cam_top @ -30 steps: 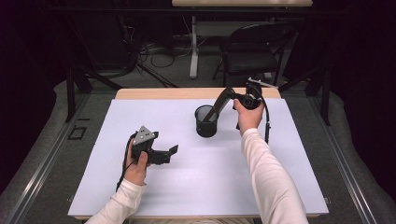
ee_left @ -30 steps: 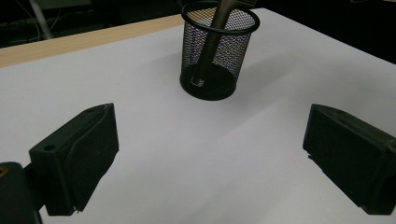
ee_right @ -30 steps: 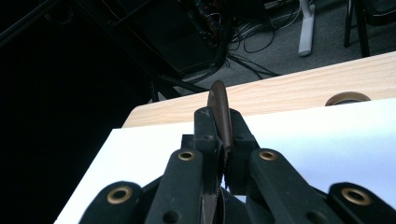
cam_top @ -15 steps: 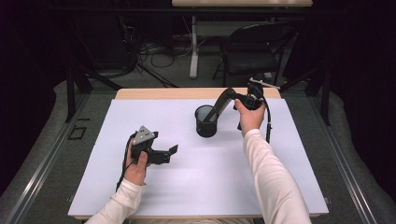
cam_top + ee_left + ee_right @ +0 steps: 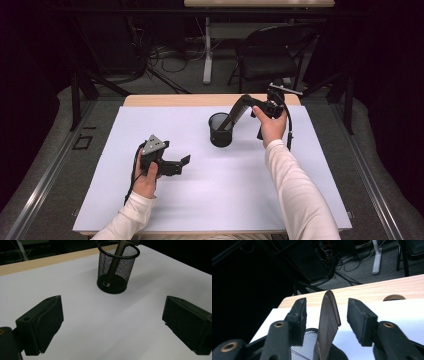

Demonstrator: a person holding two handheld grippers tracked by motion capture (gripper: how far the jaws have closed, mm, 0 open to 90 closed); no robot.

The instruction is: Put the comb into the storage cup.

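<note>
A black mesh cup (image 5: 220, 131) stands upright in the middle of the white sheet (image 5: 225, 200). A dark long-handled tool (image 5: 235, 114) leans in it, its head pointing up and to the right. My right gripper (image 5: 250, 102) is at that head. In the right gripper view the flat, mesh-textured head (image 5: 328, 320) stands between the jaws of the right gripper (image 5: 325, 307), with a gap on each side. These jaws have just been opening and no longer press on it. My left gripper (image 5: 181, 166) rests low on the sheet at the left, open and empty (image 5: 112, 325), facing the cup (image 5: 116, 267).
A bare wooden strip (image 5: 200, 100) with a round cable hole (image 5: 394, 297) runs along the table's far edge. Behind the table stand a black chair (image 5: 270, 55) and a white table leg (image 5: 207, 55), with cables on the floor.
Both hands have kept their places and the tool leans in the cup as before. The parting of the right jaws is too small to make out in the high view.
</note>
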